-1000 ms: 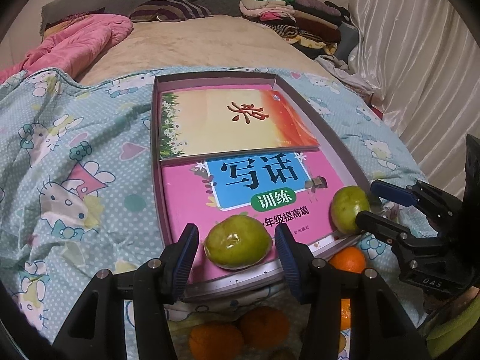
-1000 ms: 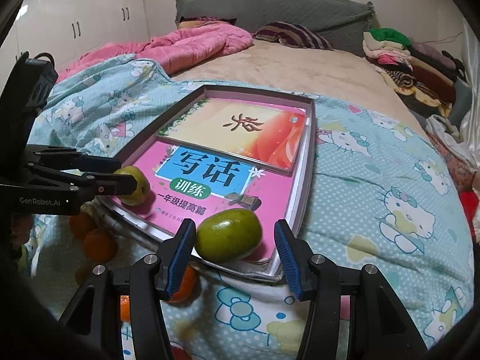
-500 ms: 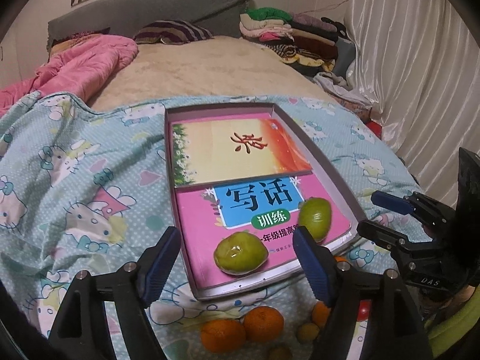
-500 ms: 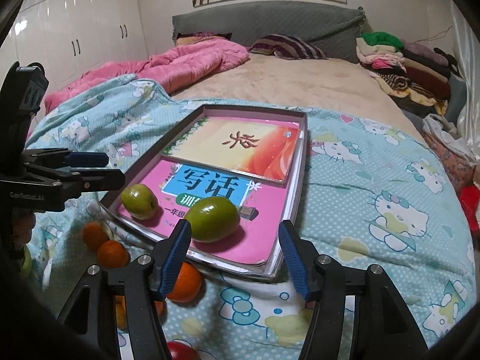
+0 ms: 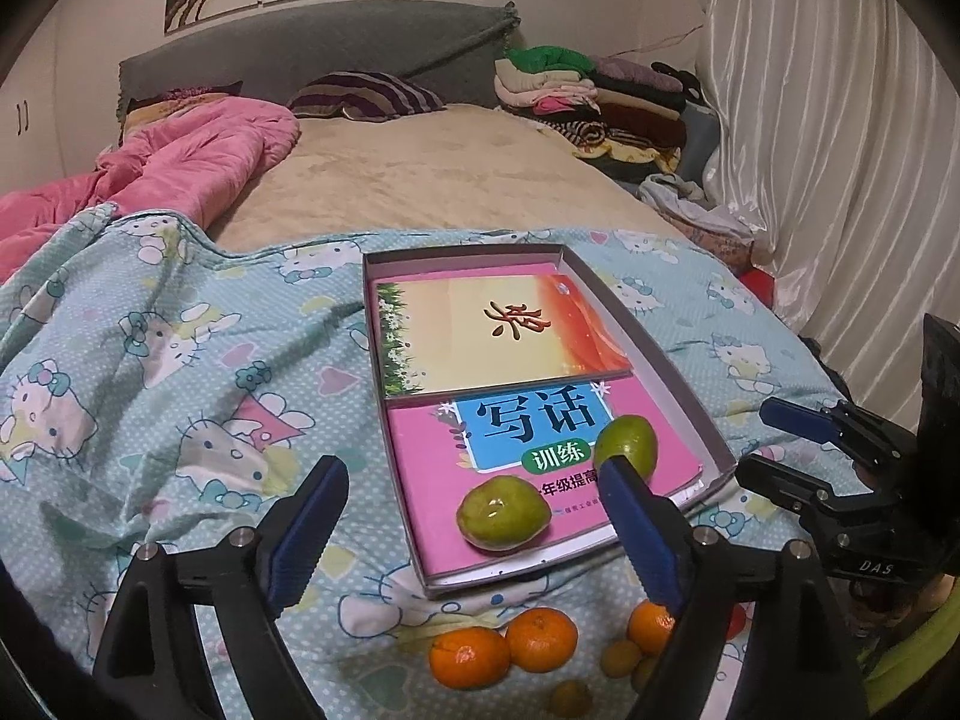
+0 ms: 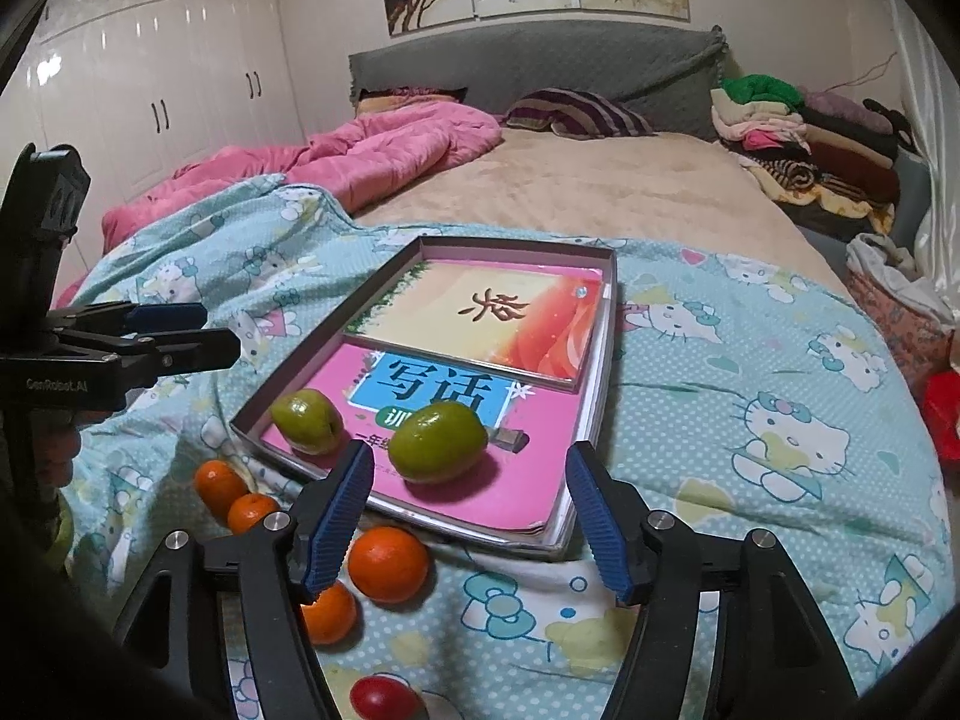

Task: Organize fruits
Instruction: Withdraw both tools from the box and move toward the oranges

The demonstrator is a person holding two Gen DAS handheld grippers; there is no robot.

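A: Both grippers have pulled back and up; their jaws have just been opening, and nothing is between them. The left gripper (image 5: 474, 525) gapes wide; the right gripper (image 6: 465, 516) is about half open. Neither holds anything.

B: Where is the fruit?

A: Two green fruits (image 6: 437, 443) rest on the pink book (image 6: 498, 480) near the box's (image 6: 606, 360) front edge. Oranges (image 6: 389, 564) and a red fruit (image 6: 384, 699) lie on the blanket (image 6: 750, 480) below it.

B: Advice?

A: Probably centre the jaws over one orange and close gently.

Lying far left, a crumpled pink quilt (image 6: 360, 162); sitting beside it, a striped pillow (image 6: 576, 114); piling up far right, folded clothes (image 6: 798, 126)
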